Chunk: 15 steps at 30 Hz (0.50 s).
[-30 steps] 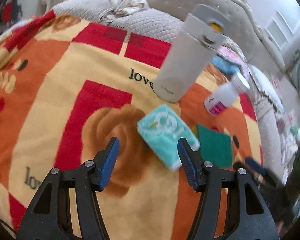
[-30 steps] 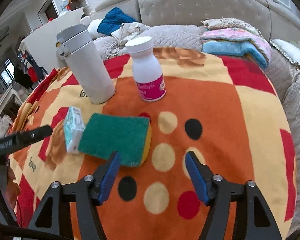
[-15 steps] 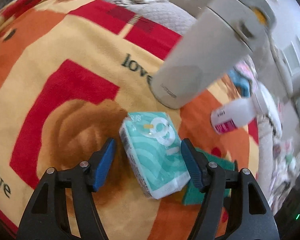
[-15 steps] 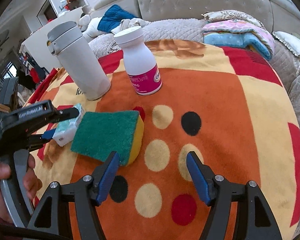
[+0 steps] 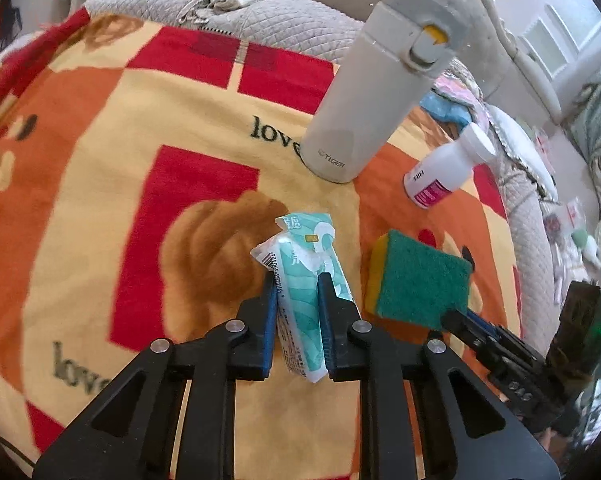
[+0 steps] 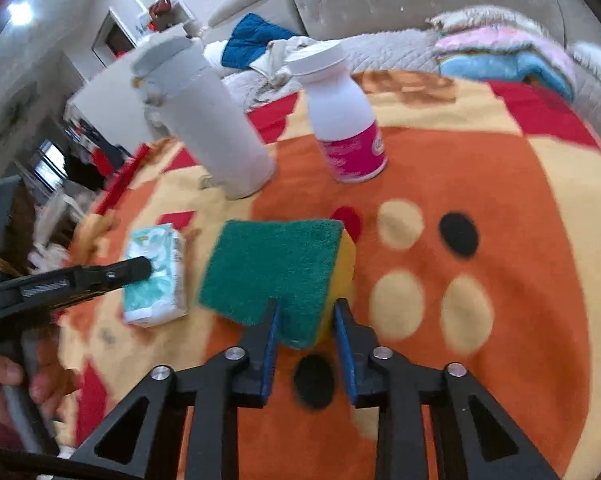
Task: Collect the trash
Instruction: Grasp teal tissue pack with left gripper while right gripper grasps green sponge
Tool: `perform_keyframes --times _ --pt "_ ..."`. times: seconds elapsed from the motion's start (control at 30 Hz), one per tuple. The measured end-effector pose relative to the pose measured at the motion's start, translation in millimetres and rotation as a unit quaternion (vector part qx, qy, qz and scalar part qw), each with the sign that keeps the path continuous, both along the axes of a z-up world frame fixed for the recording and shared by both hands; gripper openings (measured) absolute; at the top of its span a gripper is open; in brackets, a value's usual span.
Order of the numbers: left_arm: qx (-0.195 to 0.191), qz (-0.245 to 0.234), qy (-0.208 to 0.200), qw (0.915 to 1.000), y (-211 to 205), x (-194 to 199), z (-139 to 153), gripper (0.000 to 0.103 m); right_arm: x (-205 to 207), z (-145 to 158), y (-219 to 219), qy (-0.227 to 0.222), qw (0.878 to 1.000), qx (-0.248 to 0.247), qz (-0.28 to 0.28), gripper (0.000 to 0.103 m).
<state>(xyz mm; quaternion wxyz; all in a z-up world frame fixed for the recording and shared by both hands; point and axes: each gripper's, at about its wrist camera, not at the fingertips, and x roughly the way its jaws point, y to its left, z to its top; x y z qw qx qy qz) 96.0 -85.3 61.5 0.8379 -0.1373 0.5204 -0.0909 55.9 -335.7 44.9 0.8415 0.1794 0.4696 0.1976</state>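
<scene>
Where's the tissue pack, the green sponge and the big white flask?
tissue pack (image 5: 300, 280): left wrist view, teal wrapper between the fingers.
green sponge (image 6: 272, 260): right wrist view, green scouring top.
white flask (image 5: 364, 96): left wrist view, middle of its body.

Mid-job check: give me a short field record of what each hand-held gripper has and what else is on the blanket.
left hand-held gripper: shut on the tissue pack, squeezed between its blue pads
right hand-held gripper: shut on the near corner of the sponge, green side up
thermos: upright, behind the tissue pack
white bottle: upright, pink label, right of the thermos
surface: patterned blanket
trash container: not in view
</scene>
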Motion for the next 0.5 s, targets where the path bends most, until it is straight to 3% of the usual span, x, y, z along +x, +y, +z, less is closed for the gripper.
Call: perform_keyframes --times 0.23,0.27,0.3,0.37,0.43,0.5 --pt "0.014 -0.006 -0.009 0.9998 9.6 -14.3 10.5 0.016 -50.1 4.8 24.6 0.045 0.998 0.036 0.030 0.023" --pt "0.011 -0.006 -0.009 0.9999 10.2 -16.5 10.5 0.016 -51.9 7.1 25.9 0.043 0.999 0.017 0.024 0.031" --pt "0.009 -0.007 -0.009 0.9999 9.7 -18.0 10.9 0.016 -54.1 11.8 25.9 0.031 0.999 -0.012 0.014 0.049" --pt "0.011 -0.013 -0.012 0.9998 7.4 -22.9 12.0 0.016 -56.6 23.6 23.2 -0.006 0.998 -0.060 -0.001 0.067" --pt "0.013 -0.020 -0.013 0.9996 5.1 -27.6 13.1 0.016 -54.7 34.5 22.3 -0.036 0.995 -0.093 -0.003 0.072" --pt "0.016 -0.030 -0.012 0.9993 1.7 -33.0 12.6 0.016 -43.2 39.0 30.8 -0.054 0.990 -0.129 0.022 0.090"
